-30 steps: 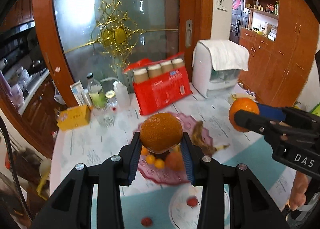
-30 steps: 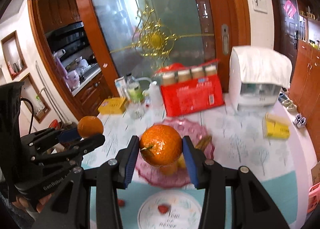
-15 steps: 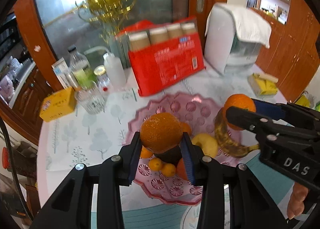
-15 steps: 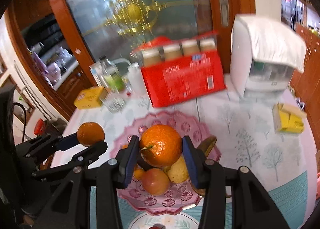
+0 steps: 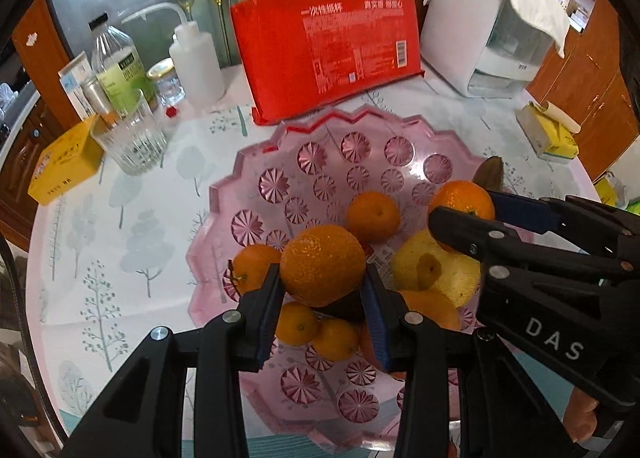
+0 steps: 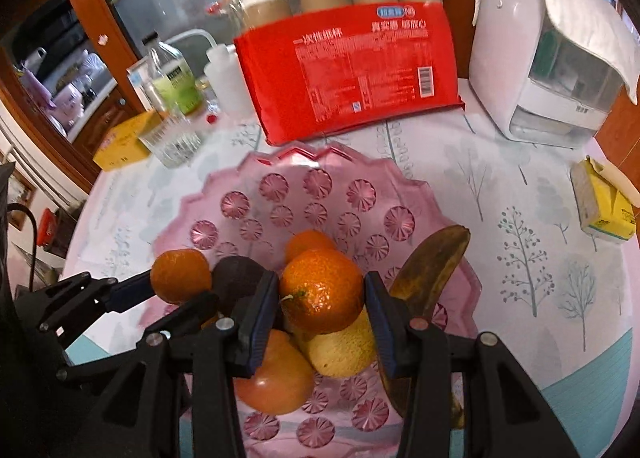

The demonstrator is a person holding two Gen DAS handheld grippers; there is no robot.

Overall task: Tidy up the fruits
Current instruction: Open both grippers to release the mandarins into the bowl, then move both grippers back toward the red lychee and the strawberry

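A pink cut-glass fruit bowl [image 5: 312, 162] [image 6: 280, 182] fills the middle of both views. My left gripper [image 5: 322, 278] is shut on a dimpled orange [image 5: 322, 264], held just above the bowl's near part. My right gripper [image 6: 322, 296] is shut on a second orange [image 6: 322, 290] with a small stem. In the left wrist view that right gripper and its orange [image 5: 462, 198] come in from the right. Inside the bowl lie several small mandarins [image 5: 372, 216], a lemon [image 6: 344, 350], an apple [image 6: 276, 374], a dark round fruit [image 6: 236, 282] and a browned banana [image 6: 432, 270].
Behind the bowl stands a red pack of paper cups [image 5: 324, 46]. A drinking glass [image 5: 130, 138], bottles [image 5: 120, 66] and a yellow box [image 5: 64, 166] stand at the left. A white appliance [image 6: 536, 58] and a yellow carton [image 6: 604, 206] sit at the right.
Both grippers have come down and forward over the bowl with their oranges still held. The bowl and the fruit in it now look much larger and closer.
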